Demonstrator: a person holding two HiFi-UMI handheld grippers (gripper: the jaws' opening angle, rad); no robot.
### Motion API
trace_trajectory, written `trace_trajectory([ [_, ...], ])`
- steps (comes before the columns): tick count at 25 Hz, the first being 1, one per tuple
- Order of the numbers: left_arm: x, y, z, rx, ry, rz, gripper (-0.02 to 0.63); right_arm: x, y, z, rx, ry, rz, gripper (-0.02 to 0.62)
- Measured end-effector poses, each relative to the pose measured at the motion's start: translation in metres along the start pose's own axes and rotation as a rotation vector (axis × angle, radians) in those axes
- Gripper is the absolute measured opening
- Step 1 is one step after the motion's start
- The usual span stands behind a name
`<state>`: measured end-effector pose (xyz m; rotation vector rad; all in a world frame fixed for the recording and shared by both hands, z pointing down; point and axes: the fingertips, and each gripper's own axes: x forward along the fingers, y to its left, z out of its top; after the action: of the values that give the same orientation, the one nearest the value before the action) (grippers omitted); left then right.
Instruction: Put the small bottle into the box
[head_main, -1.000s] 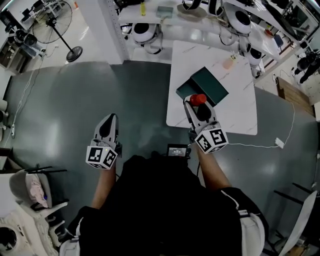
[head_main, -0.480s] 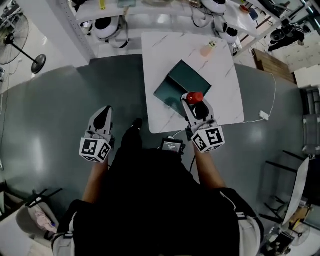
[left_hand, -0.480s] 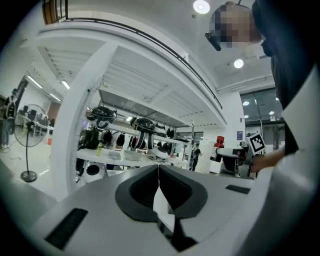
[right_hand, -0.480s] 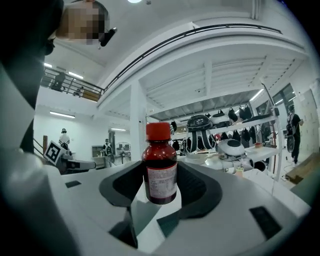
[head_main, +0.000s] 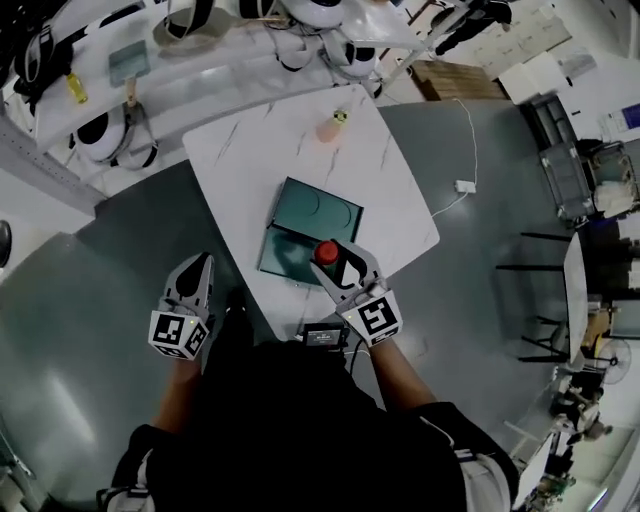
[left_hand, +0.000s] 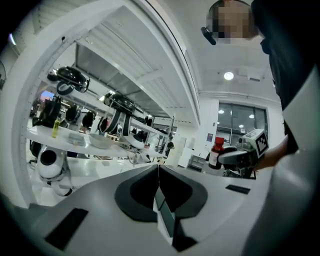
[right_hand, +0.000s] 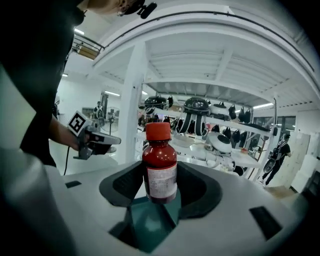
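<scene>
My right gripper (head_main: 333, 260) is shut on the small bottle (head_main: 326, 252), a dark red one with a red cap and a white label. It hangs upright over the near edge of the open green box (head_main: 310, 225) on the white table (head_main: 400, 215). The right gripper view shows the bottle (right_hand: 160, 169) upright between the jaws, with teal box surface below it. My left gripper (head_main: 196, 272) is shut and holds nothing, out over the grey floor left of the table. In the left gripper view the jaws (left_hand: 159, 176) meet, and the bottle (left_hand: 216, 152) shows far right.
A small peach bottle (head_main: 331, 128) stands near the table's far edge. Shelves (head_main: 140, 70) with white robot heads and other gear run behind the table. A white cable with a plug (head_main: 464, 186) lies on the floor at the right. Chairs (head_main: 575, 180) stand far right.
The person has walked round the table, so it now sits turned and nearer in the head view. The right gripper with the bottle has come over the box's near edge. The left gripper stays shut.
</scene>
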<state>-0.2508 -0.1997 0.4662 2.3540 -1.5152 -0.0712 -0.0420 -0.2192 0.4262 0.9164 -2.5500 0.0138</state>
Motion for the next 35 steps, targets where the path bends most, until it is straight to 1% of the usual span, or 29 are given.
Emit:
trace_trajectory([
  [5,0.053,0.017,0.005,0.011,0.006,-0.093,0.017,0.025,-0.007,-0.042,-0.022,0.201,0.007,0.225],
  [8,0.074,0.018,-0.009,0.012,0.036,-0.139,0.017,0.038,-0.008,-0.07,-0.032,0.303,0.019,0.225],
  [12,0.087,0.005,-0.033,0.018,0.09,-0.205,0.017,0.042,-0.002,-0.114,-0.025,0.434,0.049,0.225],
  [16,0.096,0.0,-0.047,0.038,0.107,-0.236,0.017,0.055,0.002,-0.155,-0.057,0.558,0.091,0.225],
  [22,0.105,-0.008,-0.06,0.034,0.123,-0.284,0.017,0.073,0.008,-0.202,-0.117,0.721,0.184,0.225],
  [27,0.105,0.002,-0.065,0.02,0.138,-0.277,0.017,0.084,0.014,-0.225,-0.157,0.813,0.224,0.225],
  [31,0.105,0.005,-0.067,0.013,0.127,-0.266,0.017,0.086,0.014,-0.239,-0.174,0.882,0.233,0.225],
  [35,0.1,0.007,-0.068,0.006,0.124,-0.253,0.017,0.092,0.016,-0.244,-0.17,0.91,0.233,0.225],
])
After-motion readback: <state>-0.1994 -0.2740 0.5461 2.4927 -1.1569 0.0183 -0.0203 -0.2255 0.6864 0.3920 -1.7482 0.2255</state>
